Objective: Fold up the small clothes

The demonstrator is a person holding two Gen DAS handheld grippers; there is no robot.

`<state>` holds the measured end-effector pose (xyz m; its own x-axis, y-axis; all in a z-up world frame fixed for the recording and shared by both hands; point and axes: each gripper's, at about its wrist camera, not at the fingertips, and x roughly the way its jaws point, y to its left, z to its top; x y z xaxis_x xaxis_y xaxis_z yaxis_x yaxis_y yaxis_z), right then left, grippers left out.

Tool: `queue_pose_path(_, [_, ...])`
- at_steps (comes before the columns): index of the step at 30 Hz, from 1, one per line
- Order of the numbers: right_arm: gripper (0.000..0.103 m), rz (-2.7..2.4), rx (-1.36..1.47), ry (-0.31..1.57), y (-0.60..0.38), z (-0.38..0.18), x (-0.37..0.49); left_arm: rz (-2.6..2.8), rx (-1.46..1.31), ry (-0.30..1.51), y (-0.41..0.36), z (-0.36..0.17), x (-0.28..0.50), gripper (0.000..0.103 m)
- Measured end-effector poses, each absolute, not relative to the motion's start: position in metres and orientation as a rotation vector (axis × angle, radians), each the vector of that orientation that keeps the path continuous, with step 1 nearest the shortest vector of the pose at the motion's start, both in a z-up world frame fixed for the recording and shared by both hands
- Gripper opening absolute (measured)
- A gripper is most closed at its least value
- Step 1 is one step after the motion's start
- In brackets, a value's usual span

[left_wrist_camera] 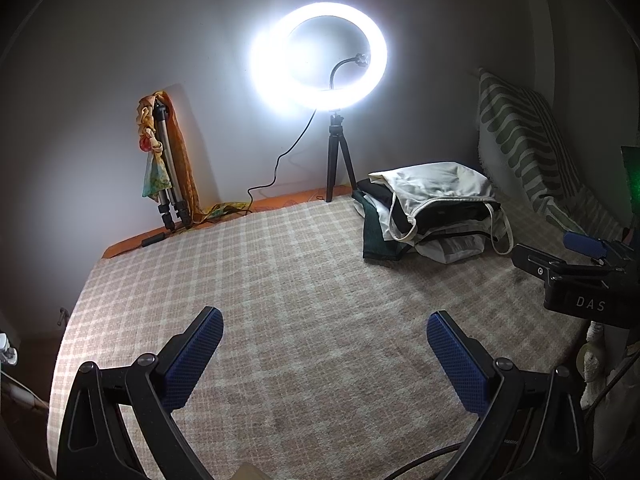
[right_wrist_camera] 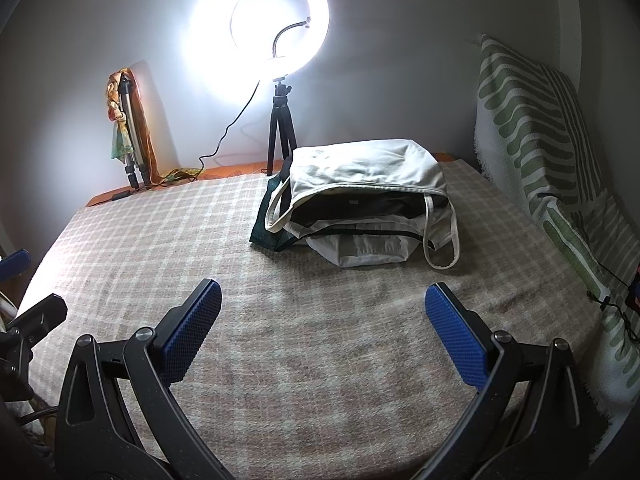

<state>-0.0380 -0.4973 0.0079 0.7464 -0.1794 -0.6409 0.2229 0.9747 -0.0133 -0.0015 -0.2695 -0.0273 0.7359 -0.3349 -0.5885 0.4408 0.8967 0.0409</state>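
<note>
Pale walls closed in a corner where a ring light (left_wrist_camera: 318, 54) glared from its small tripod (left_wrist_camera: 339, 156), and below it a bed under a checked blanket (left_wrist_camera: 280, 280) served as my working surface. My left gripper (left_wrist_camera: 325, 338) hung over bare blanket with its blue fingers (left_wrist_camera: 192, 356) spread wide and nothing between them; my right gripper (right_wrist_camera: 323, 312) was likewise wide open and empty. The pile of small clothes (right_wrist_camera: 360, 208) sat toward the far right of the bed, well apart from both grippers, a white strappy top (right_wrist_camera: 360, 172) draped over darker pieces.

I judged the top light, limp and a little slippery, likely to sag and drag its neighbours if lifted by one point. The bound neckline edge or the two straps (right_wrist_camera: 442, 240) looked the surest holds, one for each gripper.
</note>
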Motion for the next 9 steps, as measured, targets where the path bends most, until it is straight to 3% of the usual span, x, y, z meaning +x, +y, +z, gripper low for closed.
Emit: queue_pose_path(9, [0.103,-0.206,0.069,0.696,-0.4987,0.0077,-0.0360,-0.417,0.167,0.599,-0.2710,-0.0250,-0.0012,0.102])
